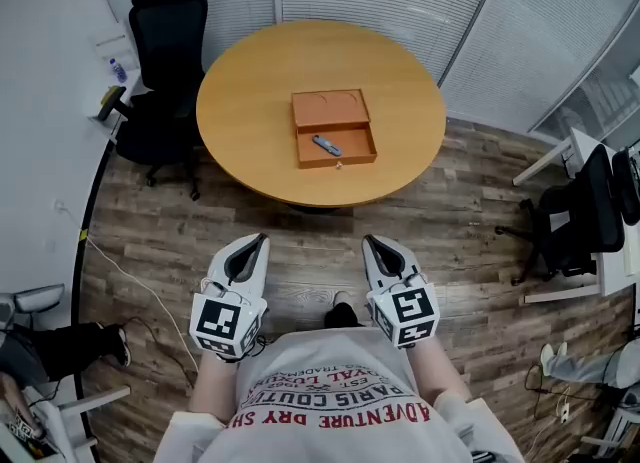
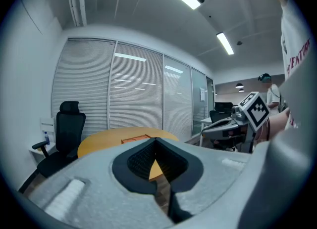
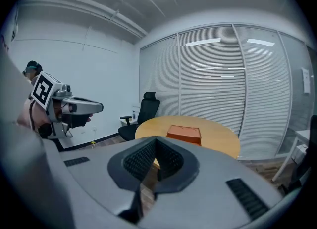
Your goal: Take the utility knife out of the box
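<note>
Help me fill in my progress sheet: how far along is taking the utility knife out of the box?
Done: the box is open on the round table, with the utility knife lying in its tray. In hand: nothing; the left gripper and right gripper are both shut and empty, held short of the table. Left: reach in, grip the utility knife and lift it out.

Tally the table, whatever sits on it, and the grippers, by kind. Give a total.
round table: 1
box, open: 1
utility knife, lying in the box: 1
grippers: 2, the left gripper and the right gripper, both shut and empty
Total: 5
</note>
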A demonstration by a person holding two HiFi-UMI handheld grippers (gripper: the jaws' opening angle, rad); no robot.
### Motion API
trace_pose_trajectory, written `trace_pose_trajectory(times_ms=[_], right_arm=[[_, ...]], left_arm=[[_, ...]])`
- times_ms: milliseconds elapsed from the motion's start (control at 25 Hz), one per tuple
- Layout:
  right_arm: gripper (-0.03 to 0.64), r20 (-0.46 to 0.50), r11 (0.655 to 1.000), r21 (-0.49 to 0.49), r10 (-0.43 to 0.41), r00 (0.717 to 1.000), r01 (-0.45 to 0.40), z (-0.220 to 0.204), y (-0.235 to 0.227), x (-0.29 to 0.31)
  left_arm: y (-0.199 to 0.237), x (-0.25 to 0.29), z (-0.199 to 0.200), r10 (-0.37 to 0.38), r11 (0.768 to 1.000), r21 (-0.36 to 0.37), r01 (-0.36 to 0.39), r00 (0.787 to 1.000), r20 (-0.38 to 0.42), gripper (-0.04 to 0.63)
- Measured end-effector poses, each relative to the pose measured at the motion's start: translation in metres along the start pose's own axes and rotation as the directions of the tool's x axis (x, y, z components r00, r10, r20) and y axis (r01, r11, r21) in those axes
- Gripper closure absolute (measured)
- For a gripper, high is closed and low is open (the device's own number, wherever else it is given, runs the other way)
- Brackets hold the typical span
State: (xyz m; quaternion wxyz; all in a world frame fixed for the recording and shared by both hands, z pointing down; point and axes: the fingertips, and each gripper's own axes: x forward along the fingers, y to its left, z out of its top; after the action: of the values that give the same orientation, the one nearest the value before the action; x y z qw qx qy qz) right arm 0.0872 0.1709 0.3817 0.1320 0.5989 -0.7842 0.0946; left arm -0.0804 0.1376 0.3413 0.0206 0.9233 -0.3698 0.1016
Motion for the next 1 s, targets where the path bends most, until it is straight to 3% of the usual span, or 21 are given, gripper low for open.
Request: trace_pose_trajectory(times_ms=[360,600,1000], right_arm=[[0.609,-0.033,0.997,-0.014,0.081,0.996,-0.081,-0.002,-0.102,0.048],[0.609,-0.063,0.991,-0.030,0.126,0.990,-0.128,-0.002,-0.150,0.074],[0.609,-0.111,0.984,0.015,0.180,0.977,-0.179,-0.011,-0.163,0.126]], left_arm=[[-0.016,0.110,0.015,0.047,0.999,0.005,-0.047,0.999,-0.025,0.600],[-0.021,0.158,0.023,0.057,0.993,-0.107,-0.057,0.998,0.000,0.600],[0.015,0.172,0.000,0.145,0.982,-0.107,-0.156,0.985,-0.098,0.600]])
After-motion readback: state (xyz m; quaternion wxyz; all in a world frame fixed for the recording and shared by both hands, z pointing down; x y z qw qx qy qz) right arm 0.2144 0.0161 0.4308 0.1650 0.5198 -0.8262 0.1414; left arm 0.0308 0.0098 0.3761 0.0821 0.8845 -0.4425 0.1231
